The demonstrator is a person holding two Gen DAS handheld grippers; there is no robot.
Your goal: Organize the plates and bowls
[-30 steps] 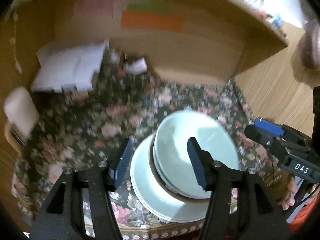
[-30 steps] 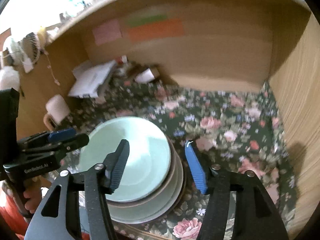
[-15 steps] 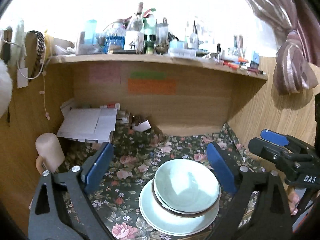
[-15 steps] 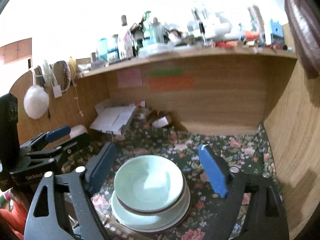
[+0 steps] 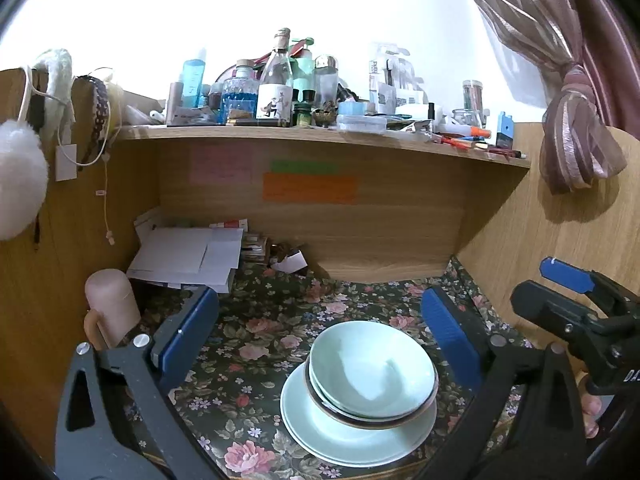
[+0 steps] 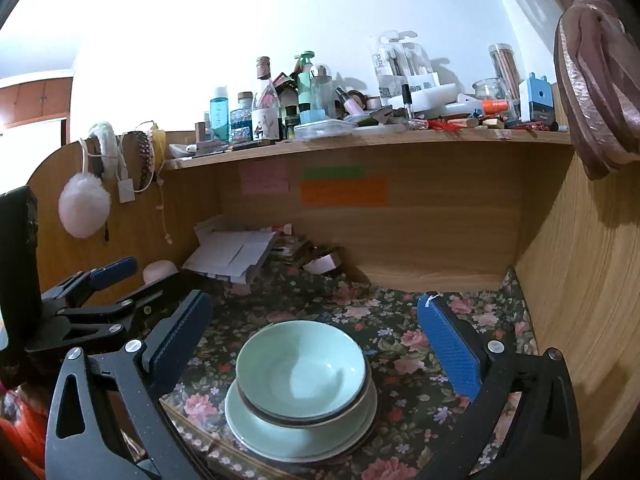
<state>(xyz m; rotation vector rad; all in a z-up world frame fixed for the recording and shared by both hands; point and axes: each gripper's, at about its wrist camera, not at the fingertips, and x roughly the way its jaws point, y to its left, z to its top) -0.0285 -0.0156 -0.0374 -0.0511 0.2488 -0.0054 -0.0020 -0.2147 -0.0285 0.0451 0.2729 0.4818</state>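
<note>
A pale green bowl sits nested in a stack of bowls on pale green plates near the front edge of a desk with a floral cloth. The same bowl and plates show in the right wrist view. My left gripper is open and empty, held back above and behind the stack. My right gripper is open and empty, also back from the stack. The right gripper shows at the right edge of the left wrist view; the left gripper shows at the left of the right wrist view.
A pink cup stands at the desk's left side. A pile of white papers lies at the back left. A wooden shelf crowded with bottles hangs above. Wooden walls close the left, back and right sides.
Both grippers have pulled back and up from the stack and opened wide. The view has tilted up to show the shelf. The stack has not moved.
</note>
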